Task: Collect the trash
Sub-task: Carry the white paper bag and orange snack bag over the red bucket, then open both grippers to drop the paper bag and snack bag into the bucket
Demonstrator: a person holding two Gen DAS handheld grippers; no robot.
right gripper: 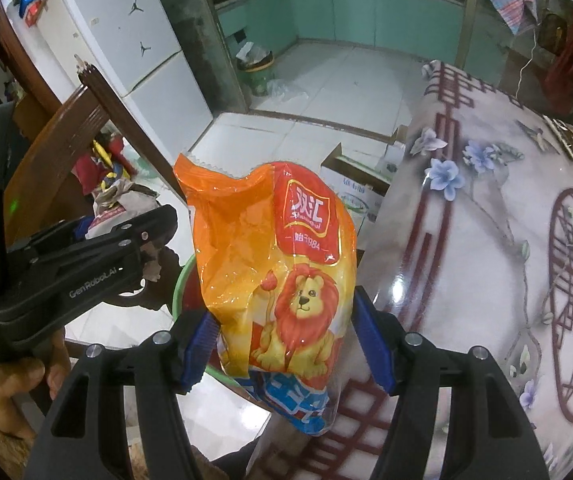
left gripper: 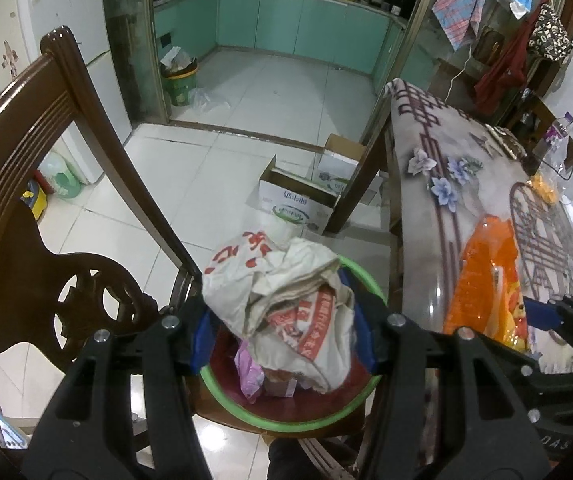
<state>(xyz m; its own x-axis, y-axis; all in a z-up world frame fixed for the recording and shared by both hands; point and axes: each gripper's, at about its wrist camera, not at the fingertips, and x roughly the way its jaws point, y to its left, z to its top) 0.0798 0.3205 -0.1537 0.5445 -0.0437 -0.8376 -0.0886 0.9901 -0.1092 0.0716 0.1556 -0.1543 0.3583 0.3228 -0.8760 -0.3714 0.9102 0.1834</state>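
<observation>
Between the blue pads of the right gripper [right gripper: 286, 350], an orange snack bag [right gripper: 274, 264] is clamped beside the patterned table [right gripper: 486, 240]; its red label reads "双汇", with "1984" below and a cartoon lion. Left gripper [left gripper: 282, 334] clamps a crumpled white bag [left gripper: 286, 300] with red print, unreadable, above the green-rimmed bin [left gripper: 246, 408]. Its black body reads "GenRobot.AI".

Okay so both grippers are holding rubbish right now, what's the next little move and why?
Probably ease the left gripper straight down and let go. It grips the crumpled white bag directly above the green-rimmed bin, which already holds trash. The right gripper holds the orange snack bag beside the table, with the bin's rim only partly under it, so that one should wait.
</observation>
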